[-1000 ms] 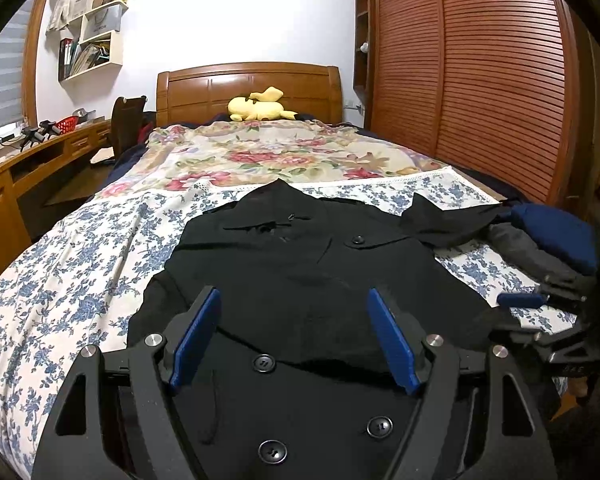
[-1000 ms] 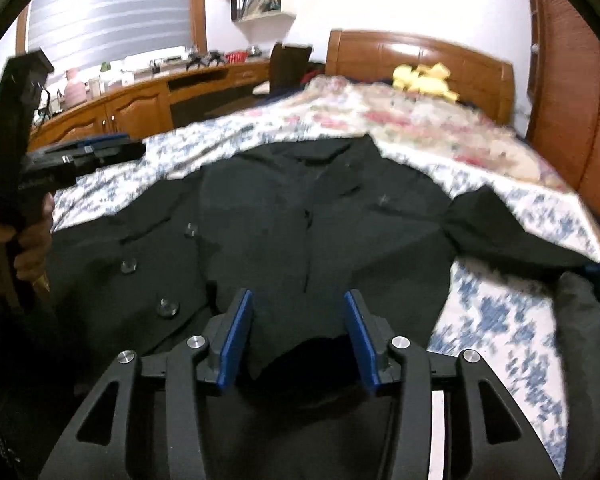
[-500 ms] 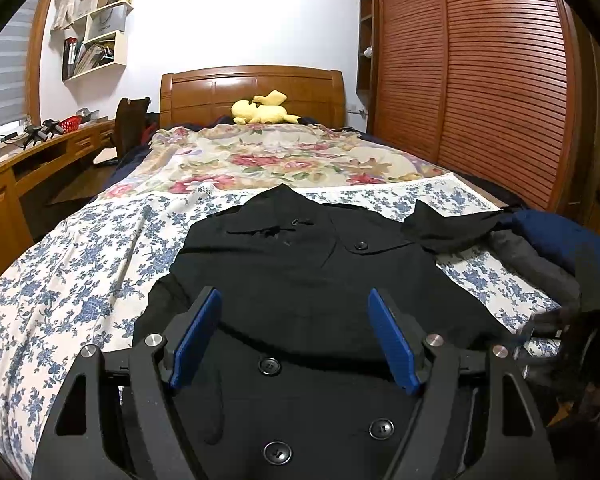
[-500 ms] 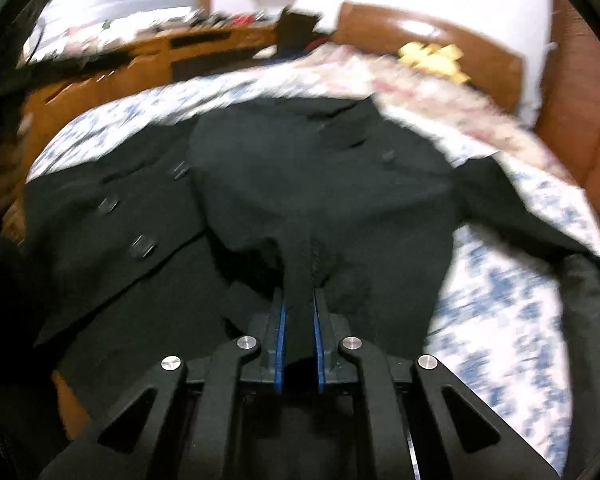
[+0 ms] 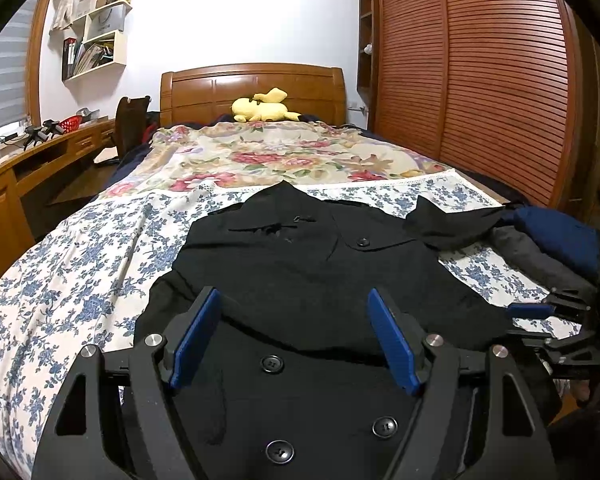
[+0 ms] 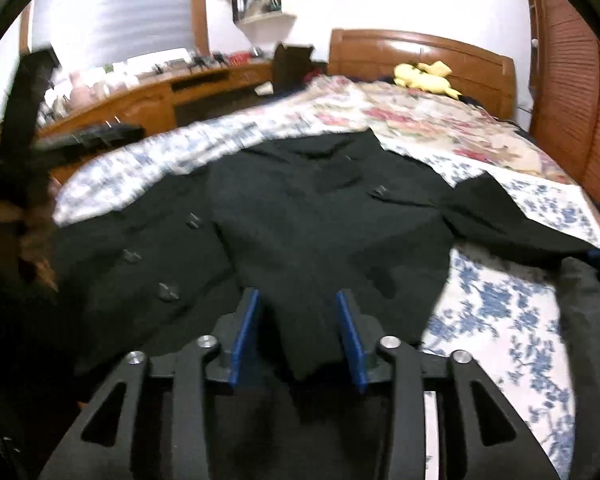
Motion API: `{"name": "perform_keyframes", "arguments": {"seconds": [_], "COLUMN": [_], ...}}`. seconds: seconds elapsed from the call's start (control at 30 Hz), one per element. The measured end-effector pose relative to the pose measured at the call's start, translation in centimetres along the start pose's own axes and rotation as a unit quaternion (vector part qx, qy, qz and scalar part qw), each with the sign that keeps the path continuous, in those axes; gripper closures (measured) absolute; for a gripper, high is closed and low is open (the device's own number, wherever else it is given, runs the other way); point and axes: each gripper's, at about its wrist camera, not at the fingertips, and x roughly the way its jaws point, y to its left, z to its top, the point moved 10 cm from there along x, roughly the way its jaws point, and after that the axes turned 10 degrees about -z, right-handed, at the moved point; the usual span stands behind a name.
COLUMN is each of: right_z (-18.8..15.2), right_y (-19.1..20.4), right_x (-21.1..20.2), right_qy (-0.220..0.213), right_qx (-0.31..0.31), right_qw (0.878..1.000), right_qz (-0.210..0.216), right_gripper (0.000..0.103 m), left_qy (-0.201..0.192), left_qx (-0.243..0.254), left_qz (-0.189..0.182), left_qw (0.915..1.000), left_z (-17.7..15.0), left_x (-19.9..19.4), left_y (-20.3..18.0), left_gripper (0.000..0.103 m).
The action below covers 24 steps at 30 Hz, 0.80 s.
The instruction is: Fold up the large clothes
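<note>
Black coat (image 5: pixel 300 276) lies spread on the bed (image 5: pixel 64 280), front up, buttons showing, over the blue-flowered sheet. Collar at the far end toward the headboard, hem at the near edge by me; long axis runs near to far, along the bed's length.

Progress, judged: early. A panel of dark cloth is laid across the chest, its near edge crossing just above the upper button, so one fold-in may be done. The right sleeve (image 5: pixel 452 224) trails out to the right, unfolded, its end toward a pile of grey and blue clothes (image 5: pixel 556 248) at the right edge. Sleeve tuck, second side and the near-to-far fold look outstanding.

Left tongs (image 5: pixel 294 340): wide, nothing between the blue pads; they hover over the lower front of the coat, no contact visible.

Right tongs (image 6: pixel 298 340): jaws opening, at a middling gap. A flap of coat cloth lies between the pads, but they stand clear of it on both sides; I read it as released.
</note>
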Motion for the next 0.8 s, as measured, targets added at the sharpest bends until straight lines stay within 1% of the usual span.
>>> {"name": "perform_keyframes", "arguments": {"seconds": [0.07, 0.13, 0.2, 0.23, 0.27, 0.37, 0.5, 0.6, 0.7, 0.8], "right_z": [0.6, 1.0, 1.2, 1.2, 1.0, 0.2, -0.9, -3.0, -2.9, -2.7], "right_y": [-0.5, -1.4, -2.0, -2.5, -2.6, -2.7, -0.9, 0.2, 0.5, 0.6], "right_x": [-0.6, -0.7, -0.5, 0.1, 0.7, 3.2, 5.4, 6.8, 7.0, 6.7], "right_qy": [-0.015, -0.027, -0.027, -0.022, -0.016, 0.012, 0.068, 0.108, 0.109, 0.107], "right_qx": [0.014, 0.021, 0.029, 0.034, 0.034, 0.027, 0.025, 0.007, 0.010, 0.014], "right_qw": [1.000, 0.999, 0.999, 0.999, 0.999, 0.999, 0.997, 0.994, 0.994, 0.994], "right_qz": [0.008, -0.007, -0.020, -0.029, -0.035, -0.042, -0.026, -0.024, -0.023, -0.019], "right_gripper": [0.055, 0.055, 0.055, 0.060, 0.070, 0.076, 0.076, 0.076, 0.076, 0.076], "left_qy": [0.000, 0.001, 0.005, 0.006, 0.008, 0.009, 0.009, 0.012, 0.018, 0.028], "left_qx": [0.001, 0.004, 0.005, 0.005, 0.006, 0.010, 0.015, 0.015, 0.014, 0.014], "left_qz": [-0.001, -0.002, -0.007, -0.008, -0.009, -0.011, -0.017, -0.022, -0.030, -0.028], "left_qw": [1.0000, 1.0000, 1.0000, 0.9999, 0.9999, 0.9998, 0.9997, 0.9996, 0.9993, 0.9991], "left_z": [0.0, -0.2, -0.4, -0.5, -0.6, -0.8, -0.8, -1.0, -1.4, -1.6], "left_x": [0.1, 0.3, 0.6, 0.7, 0.8, 0.9, 0.9, 0.9, 1.1, 1.4], "left_y": [-0.2, -0.5, -0.8, -0.9, -1.0, -1.5, -1.9, -2.2, -2.5, -2.6], "left_gripper": [0.026, 0.026, 0.026, 0.026, 0.026, 0.026, 0.026, 0.026, 0.026, 0.026]}}
